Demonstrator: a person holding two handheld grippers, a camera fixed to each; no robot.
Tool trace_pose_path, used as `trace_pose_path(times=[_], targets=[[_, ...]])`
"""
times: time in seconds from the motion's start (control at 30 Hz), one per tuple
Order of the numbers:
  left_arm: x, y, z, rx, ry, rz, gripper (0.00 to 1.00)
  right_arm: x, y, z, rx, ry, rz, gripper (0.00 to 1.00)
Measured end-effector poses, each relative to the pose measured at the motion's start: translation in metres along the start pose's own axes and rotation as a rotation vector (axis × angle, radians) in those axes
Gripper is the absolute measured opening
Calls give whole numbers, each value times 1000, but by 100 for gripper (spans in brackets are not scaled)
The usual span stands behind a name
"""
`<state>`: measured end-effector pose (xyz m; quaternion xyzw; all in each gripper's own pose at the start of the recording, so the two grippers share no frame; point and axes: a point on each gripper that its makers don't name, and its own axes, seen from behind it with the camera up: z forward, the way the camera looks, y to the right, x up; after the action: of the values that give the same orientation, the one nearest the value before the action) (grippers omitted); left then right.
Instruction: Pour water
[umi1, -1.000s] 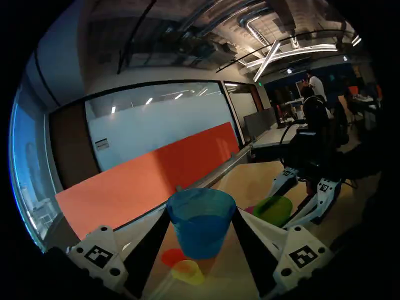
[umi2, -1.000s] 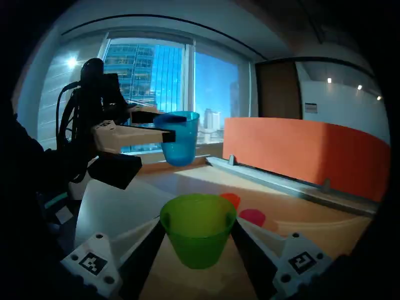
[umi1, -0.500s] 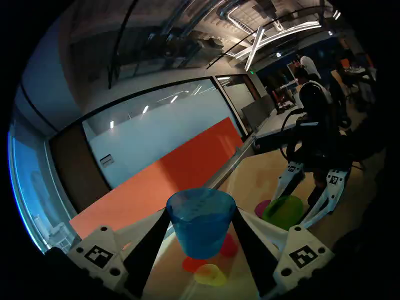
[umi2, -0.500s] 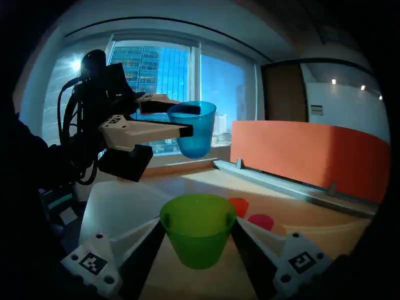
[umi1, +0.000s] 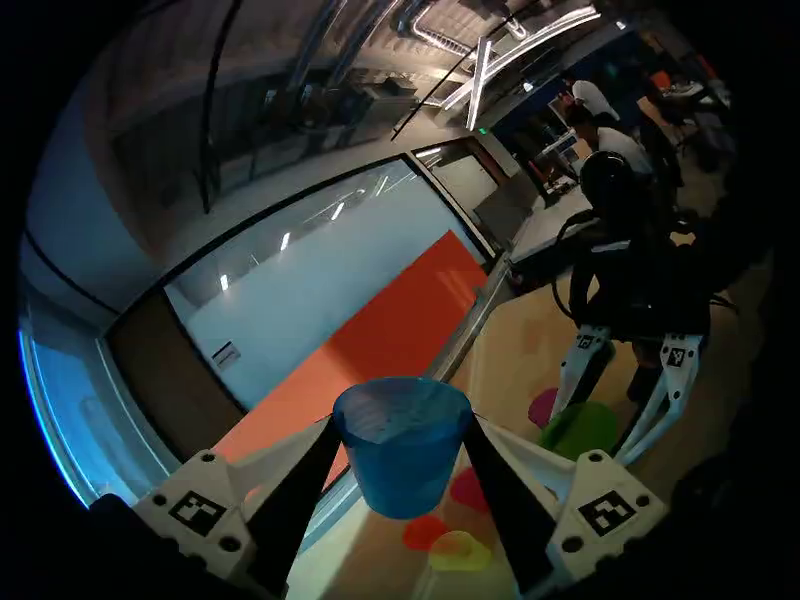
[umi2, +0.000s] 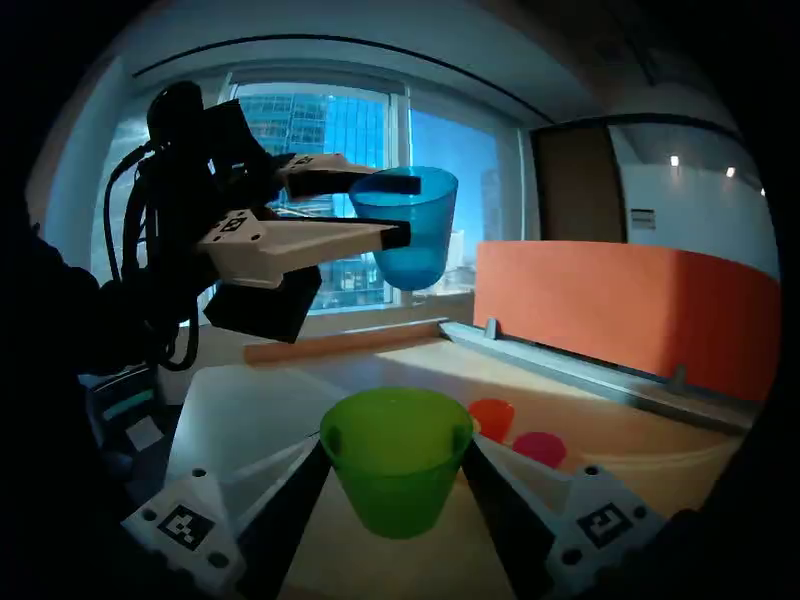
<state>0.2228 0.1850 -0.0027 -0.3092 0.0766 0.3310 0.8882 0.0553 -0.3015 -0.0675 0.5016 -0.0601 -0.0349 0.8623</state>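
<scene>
My left gripper (umi1: 402, 460) is shut on a translucent blue cup (umi1: 402, 455) holding water, raised high over the table. In the right gripper view that blue cup (umi2: 408, 225) hangs above and a little behind the green cup, pinched by the left gripper (umi2: 400, 208). My right gripper (umi2: 397, 470) is shut on an empty green cup (umi2: 397, 470), held upright just over the tabletop. The left gripper view shows the green cup (umi1: 580, 428) lower right, between the right gripper's white fingers (umi1: 668, 395).
Small orange (umi2: 491, 418) and pink (umi2: 540, 447) cups stand on the wooden table (umi2: 590, 420) behind the green cup; a yellow one (umi1: 458, 550) lies near them. An orange divider panel (umi2: 640, 310) runs along the far edge. A window is at left.
The left gripper has lifted the blue cup higher and carried it closer over the green cup, tilting as it goes. The green cup has stayed put.
</scene>
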Motion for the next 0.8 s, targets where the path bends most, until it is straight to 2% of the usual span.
trace_pose_path(times=[0.23,0.8], targets=[[4,0,-1,10,-3,68,86,0,-5,5,12,0,-2,90],[6,-9,0,41,-5,193,86,8,-6,9,22,7,2,89]])
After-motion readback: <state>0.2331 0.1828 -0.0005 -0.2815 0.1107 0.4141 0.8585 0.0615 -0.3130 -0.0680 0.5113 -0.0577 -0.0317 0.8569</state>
